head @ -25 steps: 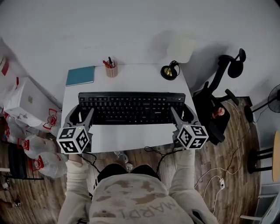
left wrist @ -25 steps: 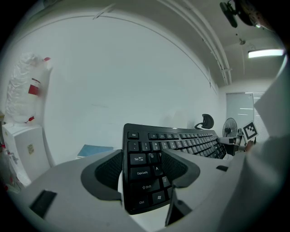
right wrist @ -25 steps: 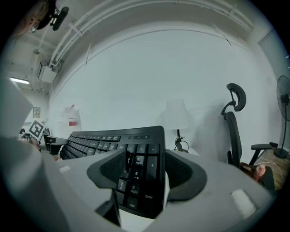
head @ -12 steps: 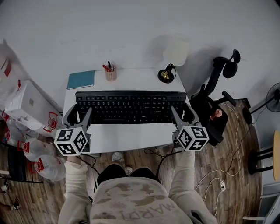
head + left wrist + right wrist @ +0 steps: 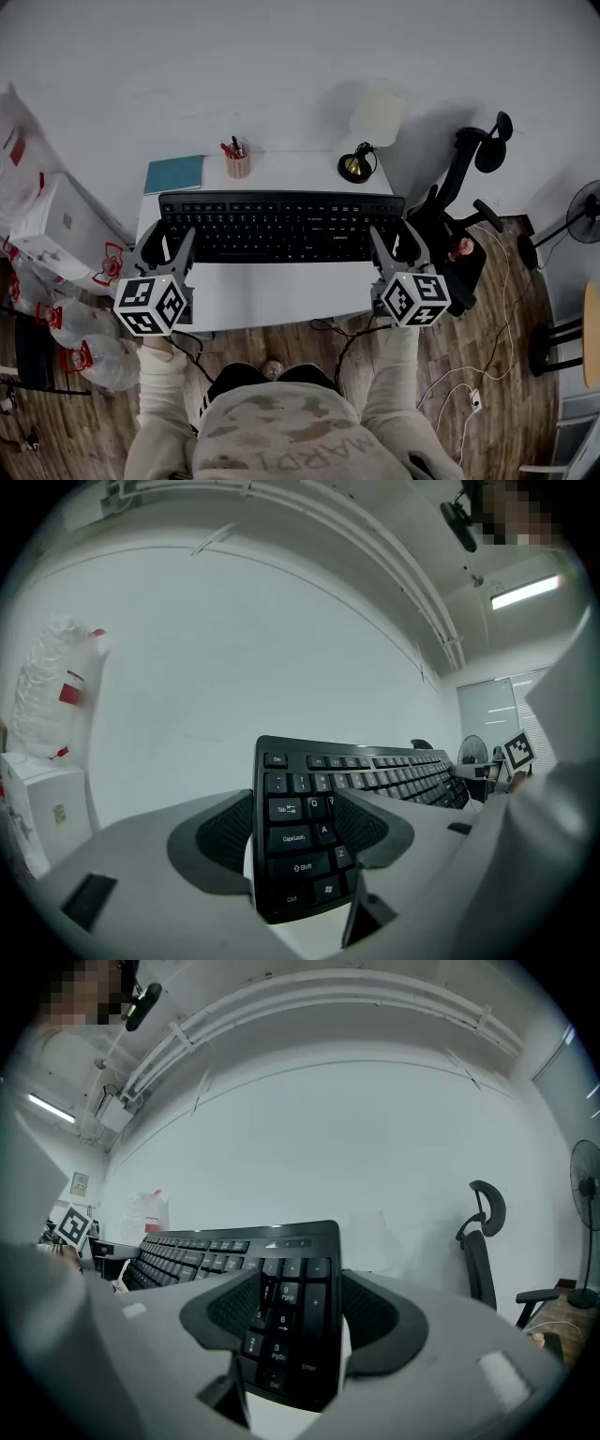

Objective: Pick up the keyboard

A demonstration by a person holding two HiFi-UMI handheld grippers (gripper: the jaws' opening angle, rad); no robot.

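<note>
Head view: one keyboard (image 5: 281, 228) clamped by left gripper (image 5: 169, 240) and right gripper (image 5: 395, 240).

The jaws of the left hand-held gripper (image 5: 172, 239) and the right hand-held gripper (image 5: 394, 236) cover part of each end of the keyboard (image 5: 281, 228). Beyond the left one, what stands in the cup (image 5: 238, 161) is too small to tell. A fan (image 5: 586, 211) well to the right of the right one is cut off at the edge.

A teal notebook (image 5: 174, 173), a pen cup (image 5: 238, 161) and a lamp (image 5: 356, 167) sit along the counter's (image 5: 281, 295) far edge; a chair (image 5: 452, 217) stands beside it.
</note>
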